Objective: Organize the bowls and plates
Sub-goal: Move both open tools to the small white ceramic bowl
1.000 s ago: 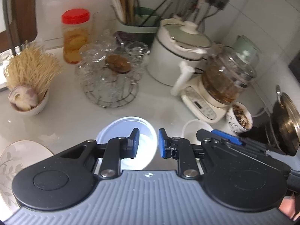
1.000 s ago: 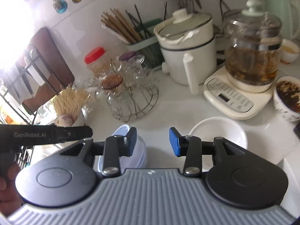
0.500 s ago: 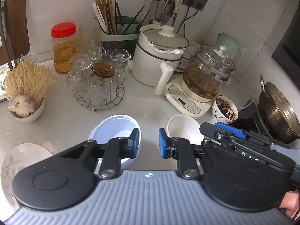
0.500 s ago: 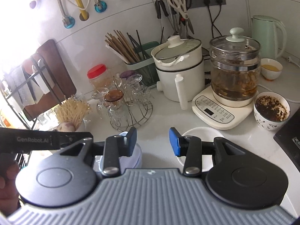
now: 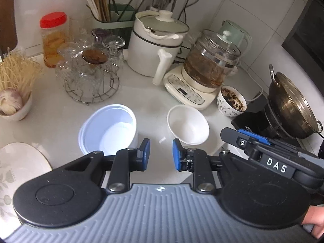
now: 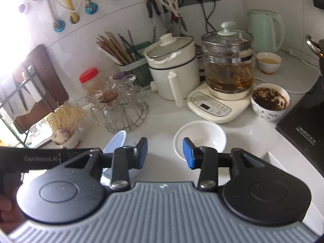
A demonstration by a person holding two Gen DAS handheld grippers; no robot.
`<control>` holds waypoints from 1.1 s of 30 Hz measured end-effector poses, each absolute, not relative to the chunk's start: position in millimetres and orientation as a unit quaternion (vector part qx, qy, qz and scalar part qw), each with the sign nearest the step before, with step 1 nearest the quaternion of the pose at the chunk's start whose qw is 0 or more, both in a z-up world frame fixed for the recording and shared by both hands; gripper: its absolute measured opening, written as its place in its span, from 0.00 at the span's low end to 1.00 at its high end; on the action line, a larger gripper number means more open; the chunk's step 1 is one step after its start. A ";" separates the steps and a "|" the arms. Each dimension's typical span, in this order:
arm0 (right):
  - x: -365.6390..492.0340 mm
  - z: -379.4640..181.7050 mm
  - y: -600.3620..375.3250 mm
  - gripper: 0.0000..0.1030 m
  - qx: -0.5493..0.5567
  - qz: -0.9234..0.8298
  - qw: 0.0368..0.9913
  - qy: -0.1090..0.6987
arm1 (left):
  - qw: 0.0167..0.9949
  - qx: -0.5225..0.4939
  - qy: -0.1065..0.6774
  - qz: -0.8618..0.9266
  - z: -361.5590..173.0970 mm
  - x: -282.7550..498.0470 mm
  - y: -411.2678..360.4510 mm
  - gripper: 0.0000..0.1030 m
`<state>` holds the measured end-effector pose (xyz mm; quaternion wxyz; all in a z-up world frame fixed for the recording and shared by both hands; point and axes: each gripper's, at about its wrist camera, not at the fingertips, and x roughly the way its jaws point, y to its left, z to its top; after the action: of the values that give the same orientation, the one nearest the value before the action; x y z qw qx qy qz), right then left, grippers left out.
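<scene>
White countertop [image 5: 141, 101], cluttered. Left gripper [image 5: 161, 155] hovered over it, jaws apart with only bare counter between the blue pads; they had just been opening a little. Right gripper [image 6: 165, 151] also hovered with its jaws apart, wider, gripping nothing.

Stack of pale blue-white bowls [image 5: 110, 128] sat near, just left of the left gripper's left finger; in the right wrist view it [image 6: 118, 141] was mostly hidden behind the right gripper's left finger. Small white bowl [image 5: 187, 123] sat empty to the right of the stack, apart from it; in the right wrist view [image 6: 200, 137] it lay just beyond the right blue pad. Floral plate [image 5: 18, 170] lay at the near left edge, partly cut off.

Farther back: wire rack of upturned glasses [image 5: 91, 75], red-lidded jar [image 5: 53, 38], white pot with lid [image 5: 158, 46], glass kettle on its base [image 5: 208, 68], patterned cup of dark stuff [image 5: 231, 101]. Bowl of dry noodles and garlic [image 5: 14, 93] at far left. Metal wok [image 5: 291, 105] at right. Part of a hand [image 5: 314, 224] showed at the lower right corner.
</scene>
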<state>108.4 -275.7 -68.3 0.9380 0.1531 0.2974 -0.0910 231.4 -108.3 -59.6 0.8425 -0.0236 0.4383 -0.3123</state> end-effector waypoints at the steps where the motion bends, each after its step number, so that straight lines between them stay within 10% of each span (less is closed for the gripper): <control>1: 107.2 -69.3 -278.3 0.41 0.159 -0.095 0.936 0.299 | 0.841 -0.023 0.441 -0.314 -61.3 231.0 -110.9 0.27; 33: 166.3 -100.3 -334.8 0.41 0.209 -0.119 0.900 0.362 | 0.813 -0.023 0.486 -0.321 -90.7 305.0 -172.9 0.31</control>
<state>166.3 -334.8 -100.3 0.9003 0.2091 0.3625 -0.1195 305.0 -172.9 -90.7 0.8126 -0.0230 0.4856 -0.3214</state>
